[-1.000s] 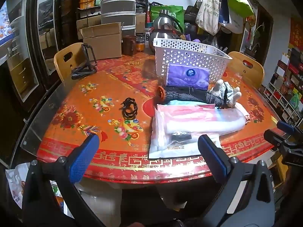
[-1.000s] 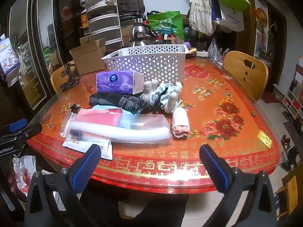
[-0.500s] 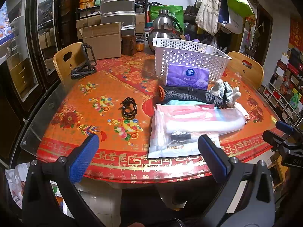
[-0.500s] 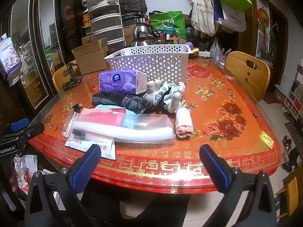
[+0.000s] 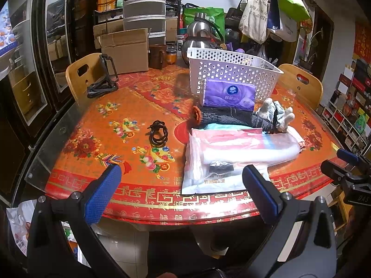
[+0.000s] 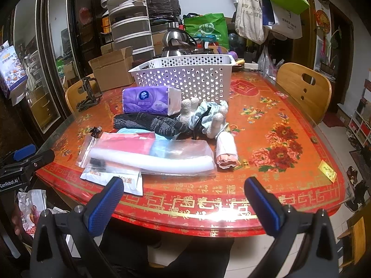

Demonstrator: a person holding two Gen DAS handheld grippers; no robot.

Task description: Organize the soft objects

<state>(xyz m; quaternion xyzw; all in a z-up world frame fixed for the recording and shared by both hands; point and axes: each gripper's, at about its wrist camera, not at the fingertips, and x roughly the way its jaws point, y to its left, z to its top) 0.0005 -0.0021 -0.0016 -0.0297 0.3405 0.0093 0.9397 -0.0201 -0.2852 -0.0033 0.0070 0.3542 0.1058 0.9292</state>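
Two hand-held grippers hang off the near edge of a red, flower-patterned table (image 6: 278,192), both with blue-padded jaws spread wide and empty. The soft goods lie in a cluster ahead: a clear plastic bag holding a long white foam roll (image 6: 150,156), a dark knitted garment (image 6: 153,122) behind it, a purple soft pack of tissues (image 6: 150,99), a grey-and-white plush toy (image 6: 206,115) and a small rolled pink cloth (image 6: 226,150). The white perforated plastic basket (image 6: 185,78), the likely destination, stands just behind them and looks empty from here.

The bagged roll runs crosswise, its long axis parallel to the table's near edge. From the left gripper (image 5: 180,185) it sits ahead and to the right; from the right gripper (image 6: 183,197) it sits ahead and to the left, with the pink cloth almost straight in front. Neither gripper touches anything, and sorting appears not yet begun. The right gripper looks better placed for the pink roll; the left, for the bag's near end.
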